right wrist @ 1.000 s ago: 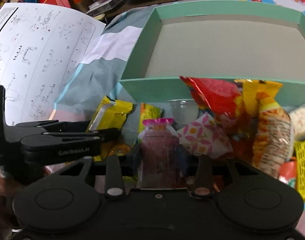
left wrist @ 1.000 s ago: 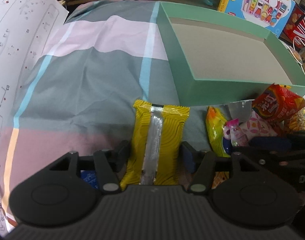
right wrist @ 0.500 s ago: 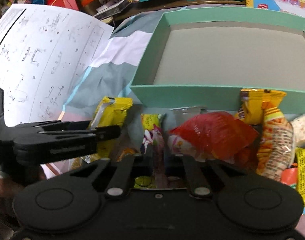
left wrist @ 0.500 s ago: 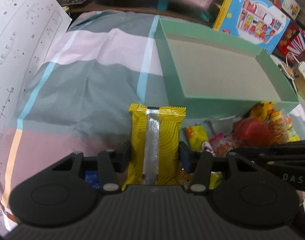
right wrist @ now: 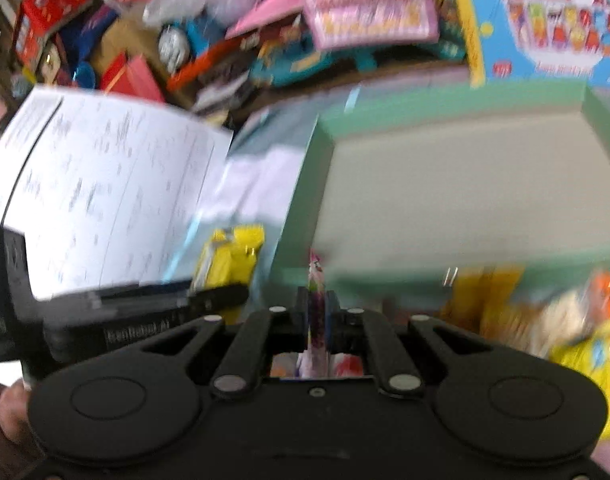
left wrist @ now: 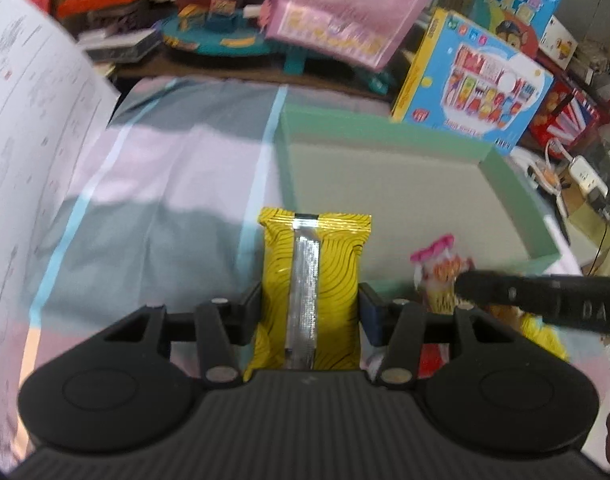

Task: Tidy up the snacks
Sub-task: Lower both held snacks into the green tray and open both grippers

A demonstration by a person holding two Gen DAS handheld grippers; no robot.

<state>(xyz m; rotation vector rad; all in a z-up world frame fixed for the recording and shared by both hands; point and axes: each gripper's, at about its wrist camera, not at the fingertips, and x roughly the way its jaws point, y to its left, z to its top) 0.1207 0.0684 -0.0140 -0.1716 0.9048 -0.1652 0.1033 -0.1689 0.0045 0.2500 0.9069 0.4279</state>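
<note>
Letters "DAS" in grey on the black body of the right gripper (left wrist: 461,284), at the right edge of the left wrist view. Same "DAS" on the left gripper (right wrist: 225,296), at the left edge of the right wrist view; a longer blurred word below, unreadable. Print on paper sheet (right wrist: 97,184) and toy boxes (left wrist: 473,84) illegible.

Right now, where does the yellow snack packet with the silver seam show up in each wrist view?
Left wrist view: the yellow snack packet stands bottom centre, upright between the left claw fingers.
Right wrist view: it shows as a blurred yellow shape left of centre, above the left claw's black body, just left of the box corner.
Shared landmark: the green box, right of the packet in both views.
</note>
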